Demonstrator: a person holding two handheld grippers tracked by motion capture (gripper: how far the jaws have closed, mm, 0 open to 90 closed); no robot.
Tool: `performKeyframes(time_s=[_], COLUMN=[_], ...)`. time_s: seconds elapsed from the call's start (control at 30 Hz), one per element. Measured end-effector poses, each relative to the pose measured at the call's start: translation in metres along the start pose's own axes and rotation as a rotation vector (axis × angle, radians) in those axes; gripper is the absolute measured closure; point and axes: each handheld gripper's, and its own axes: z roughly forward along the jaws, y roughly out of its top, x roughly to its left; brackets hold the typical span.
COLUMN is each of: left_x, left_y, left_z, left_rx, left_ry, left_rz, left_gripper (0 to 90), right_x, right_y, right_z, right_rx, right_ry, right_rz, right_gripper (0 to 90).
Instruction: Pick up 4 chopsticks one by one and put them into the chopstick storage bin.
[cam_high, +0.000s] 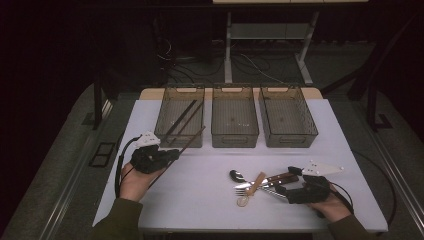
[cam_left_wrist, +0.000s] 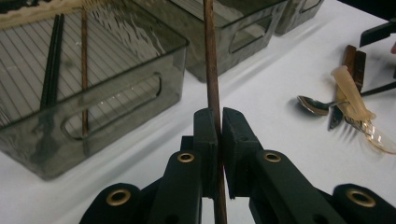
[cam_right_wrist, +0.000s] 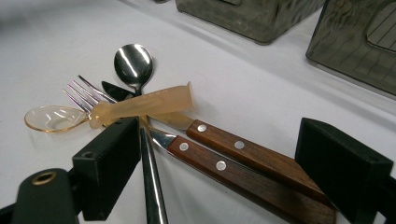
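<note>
Three smoky translucent bins sit in a row at the 12 o'clock side of the white bench (cam_high: 200, 200). Left bin (cam_high: 179, 116) holds dark chopsticks (cam_high: 181, 117) lying lengthwise along its ribbed floor, plus one brown stick (cam_left_wrist: 84, 70) beside them, seen in the left claw view. Middle bin (cam_high: 234, 116) and right bin (cam_high: 287, 116): only their ribbed floors show from the high view. Left claw (cam_high: 172, 154) at 9 o'clock of the bench, clenched on a brown chopstick (cam_left_wrist: 212, 84); the stick runs up between the pads and its far end slants toward the left bin's front wall, the tip reaching about the rim at the near right corner, contact can't tell. Right claw (cam_right_wrist: 219, 154) at 4 o'clock, jaws spread wide and released, sitting over the cutlery pile: two wooden-handled pieces (cam_right_wrist: 233, 154) lie between the jaws, a dark metal handle (cam_right_wrist: 152, 186) just beside one pad. Pile at 5 o'clock also has a steel spoon (cam_right_wrist: 134, 63), a fork (cam_right_wrist: 81, 93), and an amber plastic spoon (cam_right_wrist: 140, 106) lying across the others. Pile is well apart from the bins.
</note>
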Motion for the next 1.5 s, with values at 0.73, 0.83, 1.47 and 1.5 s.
performKeyframes(time_s=[0.73,0.83,1.47,1.5], left_x=[0.023,0.027,0.065,0.068], left_y=[0.045,0.052,0.090,0.092], left_z=[0.024,0.027,0.045,0.046], left_rx=[-0.063,-0.069,-0.061,-0.062], left_ry=[0.021,0.027,0.089,0.091], left_rz=[0.006,0.004,-0.042,-0.046], left_gripper=[85.0,85.0,85.0,85.0], right_x=[-0.001,-0.001,-0.002,-0.001], right_y=[-0.001,-0.001,-0.001,-0.001], right_z=[0.000,0.000,0.000,0.000], right_rx=[-0.003,-0.004,-0.004,-0.004], right_ry=[-0.006,-0.007,-0.007,-0.006], right_rz=[0.009,0.010,0.015,0.014], right_gripper=[13.8,13.8,13.8,13.8])
